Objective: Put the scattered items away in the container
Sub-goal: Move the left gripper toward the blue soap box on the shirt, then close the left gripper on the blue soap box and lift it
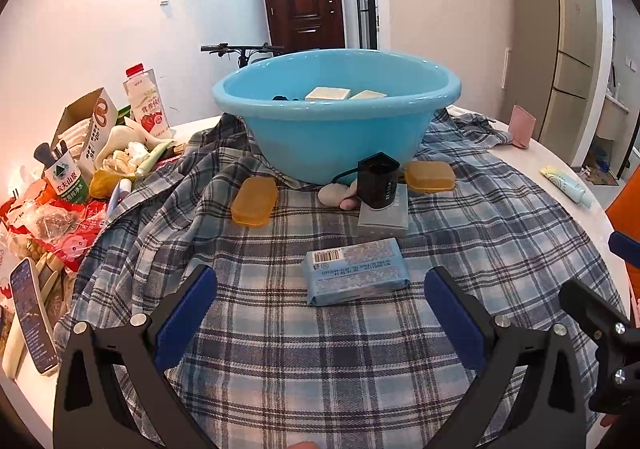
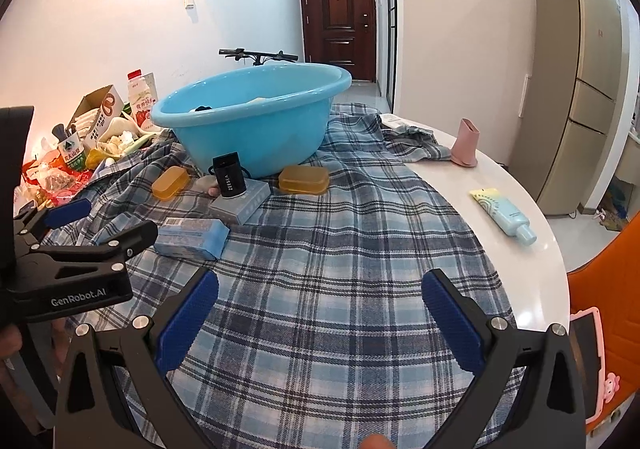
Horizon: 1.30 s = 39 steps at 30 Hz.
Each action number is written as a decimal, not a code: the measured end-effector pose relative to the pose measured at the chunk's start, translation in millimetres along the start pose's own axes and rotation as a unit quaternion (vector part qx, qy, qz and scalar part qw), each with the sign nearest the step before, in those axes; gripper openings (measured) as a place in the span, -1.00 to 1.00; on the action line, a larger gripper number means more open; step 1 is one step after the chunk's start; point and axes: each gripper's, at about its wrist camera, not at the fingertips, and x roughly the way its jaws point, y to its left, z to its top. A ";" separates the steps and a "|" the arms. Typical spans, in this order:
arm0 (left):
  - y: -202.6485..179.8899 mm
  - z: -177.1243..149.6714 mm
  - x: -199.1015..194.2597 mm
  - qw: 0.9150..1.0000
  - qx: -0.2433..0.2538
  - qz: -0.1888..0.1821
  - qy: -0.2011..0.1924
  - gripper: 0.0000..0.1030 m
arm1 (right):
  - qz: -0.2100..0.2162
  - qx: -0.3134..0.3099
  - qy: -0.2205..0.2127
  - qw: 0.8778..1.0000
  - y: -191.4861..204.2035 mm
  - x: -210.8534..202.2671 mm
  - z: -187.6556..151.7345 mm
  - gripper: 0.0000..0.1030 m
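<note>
White walls and a dark door (image 2: 338,15) are closing off the far end; we are hovering the gaping left tool (image 1: 320,313) and right tool (image 2: 320,313), both empty, over the plaid-draped surface (image 2: 516,173), the blue packet (image 1: 356,273) lying near us, before the basin (image 1: 336,117).

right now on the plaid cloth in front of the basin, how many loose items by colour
Amber soap bars: 2
Blue wrapped pack: 1
Grey-blue box: 1
Black ZEESEA container: 1
Pale pebble-like pieces: 2
Total: 7, all still outside the blue basin.
</note>
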 end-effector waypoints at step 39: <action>-9.3 -3.2 85.7 0.993 -0.033 -0.055 0.095 0.48 | 0.019 0.013 0.023 0.999 -13.9 20.1 -10.0 1.00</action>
